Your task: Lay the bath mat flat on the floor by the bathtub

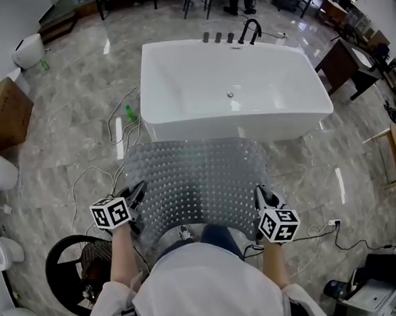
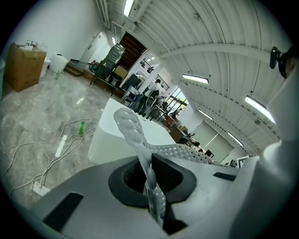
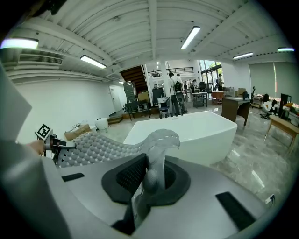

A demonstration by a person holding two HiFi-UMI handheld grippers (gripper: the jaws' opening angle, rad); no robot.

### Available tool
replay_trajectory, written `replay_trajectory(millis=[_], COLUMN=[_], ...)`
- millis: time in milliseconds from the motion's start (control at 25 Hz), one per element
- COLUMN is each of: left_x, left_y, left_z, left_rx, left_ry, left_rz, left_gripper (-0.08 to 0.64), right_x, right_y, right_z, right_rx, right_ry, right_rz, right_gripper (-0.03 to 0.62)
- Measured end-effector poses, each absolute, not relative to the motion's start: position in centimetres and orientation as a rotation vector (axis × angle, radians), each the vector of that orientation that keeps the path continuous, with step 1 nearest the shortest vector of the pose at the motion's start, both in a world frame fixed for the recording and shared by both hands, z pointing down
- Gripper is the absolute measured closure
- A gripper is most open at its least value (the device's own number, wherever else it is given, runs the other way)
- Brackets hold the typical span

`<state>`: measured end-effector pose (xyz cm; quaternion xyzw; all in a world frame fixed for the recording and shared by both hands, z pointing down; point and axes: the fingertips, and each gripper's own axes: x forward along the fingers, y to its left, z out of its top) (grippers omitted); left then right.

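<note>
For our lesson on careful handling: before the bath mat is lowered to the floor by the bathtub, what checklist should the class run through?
1. Left gripper jaws shut on bath mat: ok.
2. Right gripper jaws shut on bath mat: ok.
3. Bath mat spread wide between the grippers: ok.
4. Bath mat lined up with the bathtub long side: ok.
5. Cables away from the bath mat's left edge: not ok.
6. Floor beneath the bath mat free: cannot tell.

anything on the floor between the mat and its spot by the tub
Nothing visible, though the bath mat hides the floor under it. A green bottle and white power strip lie off the left corner of the bathtub, beside the mat's left edge.
</note>
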<state>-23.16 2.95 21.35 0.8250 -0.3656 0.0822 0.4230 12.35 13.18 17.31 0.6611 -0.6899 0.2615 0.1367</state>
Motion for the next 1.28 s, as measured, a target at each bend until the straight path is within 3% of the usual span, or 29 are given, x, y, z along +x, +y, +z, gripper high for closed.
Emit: replay_trajectory(millis=[1280], left_x=[-19.9], left_y=[-5.9], left_z=[26.9], left_rx=[1.968], left_ry=[-1.075], left_rz=[0.387], left_gripper=[0.517], right_x=[17.3], right_y=[1.1], right_z=[23.0], right_rx=[1.763], right_ry=[-1.984], right_rz=[0.758], right_gripper=[0.549])
